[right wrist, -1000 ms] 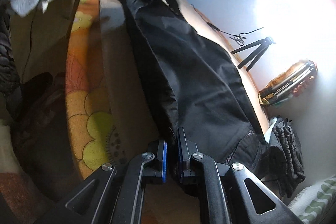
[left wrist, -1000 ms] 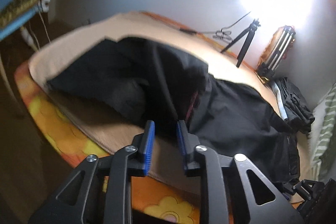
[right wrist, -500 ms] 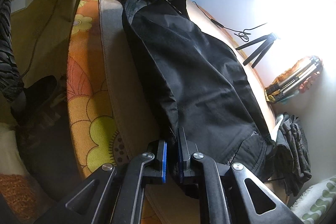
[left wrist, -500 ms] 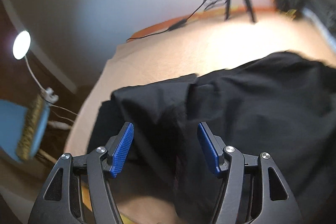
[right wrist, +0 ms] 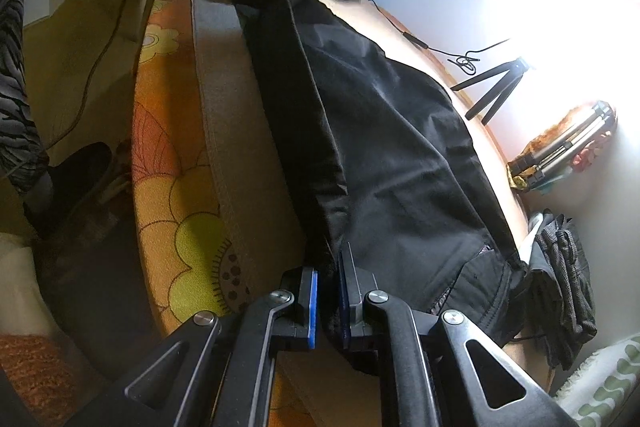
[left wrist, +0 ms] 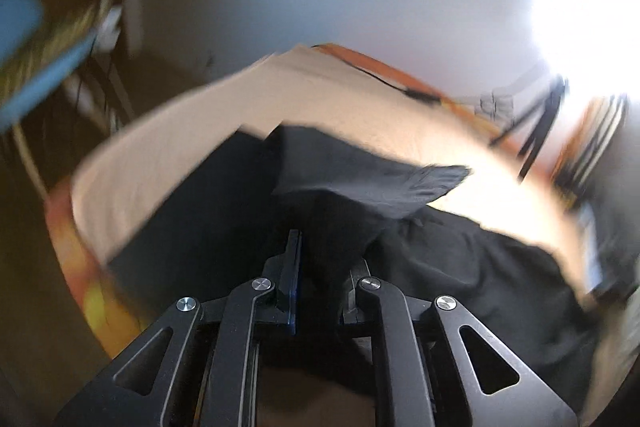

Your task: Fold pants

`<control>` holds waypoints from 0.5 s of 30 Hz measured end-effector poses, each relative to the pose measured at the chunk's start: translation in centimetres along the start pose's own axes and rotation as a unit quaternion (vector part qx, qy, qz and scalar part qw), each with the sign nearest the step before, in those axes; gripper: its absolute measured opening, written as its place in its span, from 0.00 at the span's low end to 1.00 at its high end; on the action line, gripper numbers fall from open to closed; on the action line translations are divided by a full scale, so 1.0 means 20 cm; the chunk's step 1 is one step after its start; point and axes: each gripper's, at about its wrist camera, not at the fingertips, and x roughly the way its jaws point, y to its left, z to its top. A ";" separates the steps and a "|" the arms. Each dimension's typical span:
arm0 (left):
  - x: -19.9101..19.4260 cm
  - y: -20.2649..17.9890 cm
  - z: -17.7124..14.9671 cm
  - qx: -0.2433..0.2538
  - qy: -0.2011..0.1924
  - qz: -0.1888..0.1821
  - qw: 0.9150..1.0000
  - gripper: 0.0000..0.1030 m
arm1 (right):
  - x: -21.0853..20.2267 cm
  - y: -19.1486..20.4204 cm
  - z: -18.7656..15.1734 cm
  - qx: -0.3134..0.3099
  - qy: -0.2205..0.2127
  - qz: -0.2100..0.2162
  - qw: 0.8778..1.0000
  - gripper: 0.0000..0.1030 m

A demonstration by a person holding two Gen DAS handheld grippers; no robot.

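Pants (left wrist: 352,179) newly between left claw (left wrist: 324,267)

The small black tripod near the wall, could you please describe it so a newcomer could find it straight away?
Start at the beige cloth covering the bed, where the black pants lie lengthwise. Follow its far edge towards the bright patch on the wall: the small black tripod stands there with legs splayed, beside a coiled black cable. Unlike the folded silver tripod lying nearby, it is upright and open.
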 end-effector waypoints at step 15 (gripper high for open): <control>0.00 0.39 -0.01 -0.065 0.021 -0.009 0.998 0.12 | 0.04 -0.03 0.03 0.023 0.018 0.017 0.999 0.10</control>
